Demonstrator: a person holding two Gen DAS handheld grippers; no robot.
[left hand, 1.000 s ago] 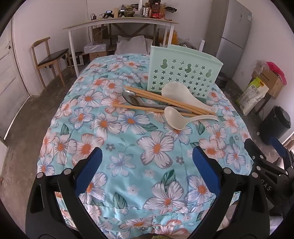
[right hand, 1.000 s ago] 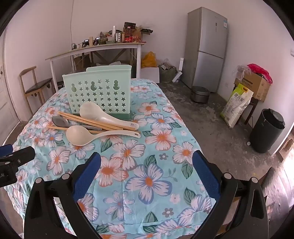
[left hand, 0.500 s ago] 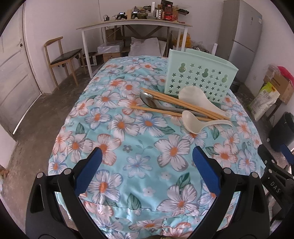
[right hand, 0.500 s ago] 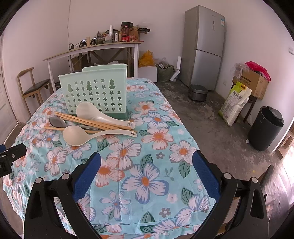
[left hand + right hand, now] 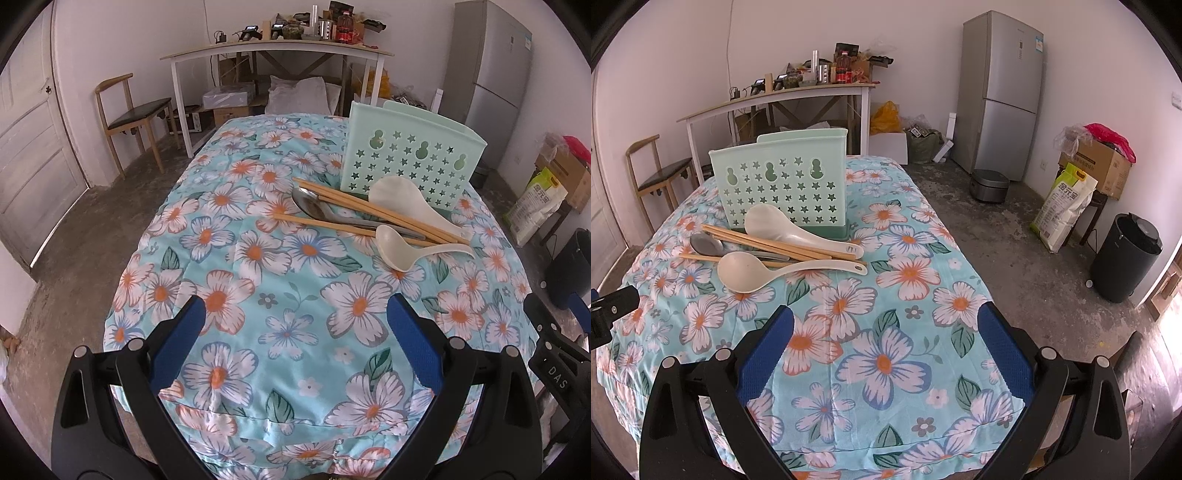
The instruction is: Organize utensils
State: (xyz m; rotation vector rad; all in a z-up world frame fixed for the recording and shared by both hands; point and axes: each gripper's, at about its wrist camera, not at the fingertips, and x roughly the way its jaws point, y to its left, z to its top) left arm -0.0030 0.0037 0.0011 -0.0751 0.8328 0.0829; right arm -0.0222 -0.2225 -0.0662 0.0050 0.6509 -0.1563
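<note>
across the middle of the room stands a table covered by a light blue floral cloth (image 5: pixel 303 291), white and orange flowers with green leaves, its quilted edge hanging over the near side. on the far right part of the cloth a mint green utensil holder (image 5: pixel 410 162) stands upright, its front wall pierced with stars and gourd shapes. just in front of it the utensils lie in a loose pile: a large white spoon (image 5: pixel 790 229) touching the holder's base, wooden chopsticks (image 5: pixel 768 243) crossing beneath it, a metal spoon (image 5: pixel 314 208) under the chopsticks, and a second white ladle (image 5: pixel 757 271) nearest the camera with its handle over the sticks.

the left gripper (image 5: pixel 293 332) hovers over the near end of the cloth, blue pads spread wide with nothing between them. the right gripper (image 5: pixel 884 332) hangs over the near right part of the table, likewise spread and empty.

behind the table a white desk (image 5: pixel 277 50) against the wall carries bottles and clutter, with boxes below. a wooden chair (image 5: pixel 129 110) sits to the left near a white door (image 5: pixel 29 147). a grey fridge (image 5: pixel 1004 96) stands in the right corner, with a cardboard box (image 5: pixel 1097 166), a yellow-green sack (image 5: pixel 1063 206) and a black bin (image 5: pixel 1126 258) along the right wall on bare concrete floor.
</note>
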